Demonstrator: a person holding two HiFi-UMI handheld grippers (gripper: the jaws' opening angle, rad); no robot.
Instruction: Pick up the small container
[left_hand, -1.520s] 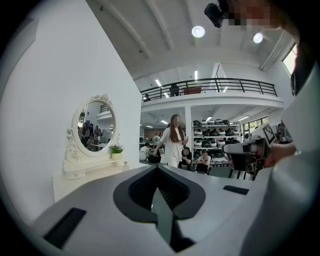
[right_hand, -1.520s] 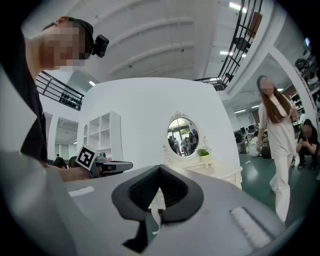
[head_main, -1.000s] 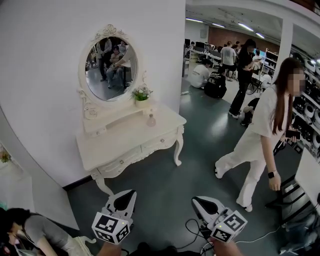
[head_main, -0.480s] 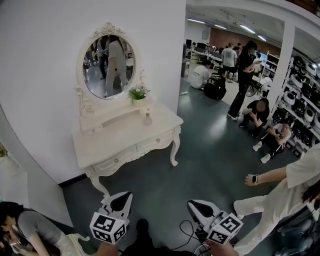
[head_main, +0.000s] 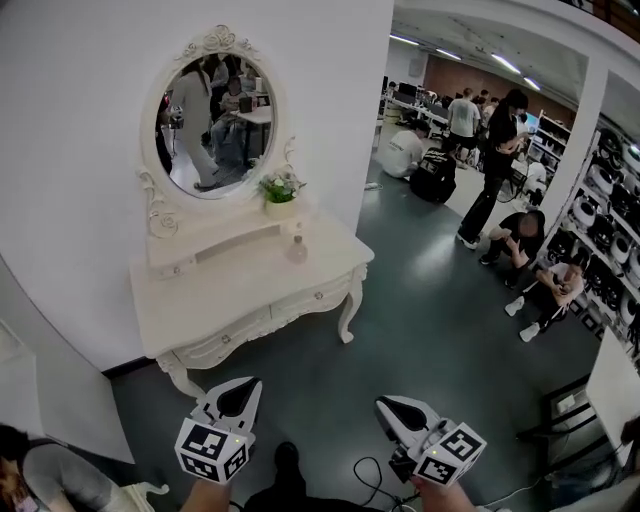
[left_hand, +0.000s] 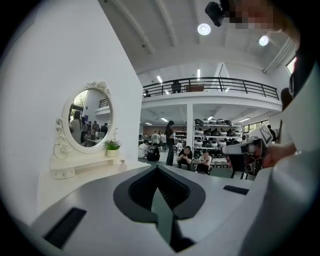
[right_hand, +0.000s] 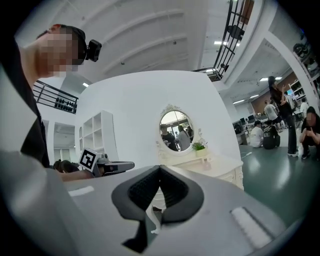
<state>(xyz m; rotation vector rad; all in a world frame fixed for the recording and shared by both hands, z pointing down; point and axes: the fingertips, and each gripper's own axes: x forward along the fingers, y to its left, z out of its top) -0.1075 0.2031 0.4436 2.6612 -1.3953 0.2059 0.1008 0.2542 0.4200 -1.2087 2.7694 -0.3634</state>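
A small clear container (head_main: 297, 250) stands on the white dressing table (head_main: 240, 295), just below a potted plant (head_main: 281, 192) on the mirror shelf. Both grippers hang low over the dark floor, well short of the table. My left gripper (head_main: 243, 386) is at the bottom left, its jaws shut with nothing between them (left_hand: 157, 171). At the bottom right is my right gripper (head_main: 386, 404), also shut and empty (right_hand: 160, 168). Each gripper shows in the other's view: the right gripper (left_hand: 244, 148) and the left gripper (right_hand: 107, 165).
An oval mirror (head_main: 208, 112) rises behind the table against a white wall. Several people stand and crouch on the floor to the right (head_main: 520, 245) near shelving (head_main: 612, 200). A cable (head_main: 375, 470) lies on the floor by my feet. A person (head_main: 30, 470) sits at the bottom left.
The dressing table has come a little closer and shifted left in the head view. The person in white who walked across the right side has left the view. Both grippers stay low and shut.
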